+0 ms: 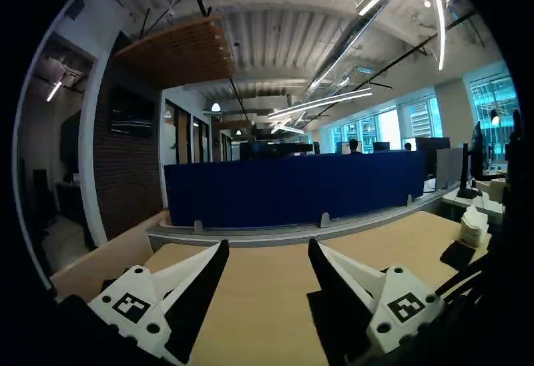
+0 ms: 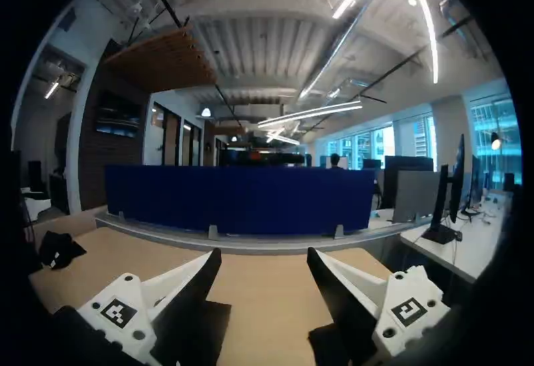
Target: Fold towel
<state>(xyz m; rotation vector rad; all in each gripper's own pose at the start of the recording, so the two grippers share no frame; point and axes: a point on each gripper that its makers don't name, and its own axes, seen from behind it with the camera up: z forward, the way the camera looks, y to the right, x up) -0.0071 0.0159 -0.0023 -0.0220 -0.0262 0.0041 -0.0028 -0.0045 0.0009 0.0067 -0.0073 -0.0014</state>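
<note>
Both the left gripper point(image 1: 268, 244) and right gripper point(image 2: 263, 252) hover open, empty, over the desk point(image 1: 267, 312).
A dark cloth point(image 1: 457, 256), likely the towel, lies between them; turn both inward, come down low, and pinch matching corners.

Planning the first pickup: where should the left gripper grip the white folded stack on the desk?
Probably at the top layer's edge of the white stack, coming from its left over the desk: the layered edges face that way. The left gripper is open; finer detail is too small to tell.
</note>
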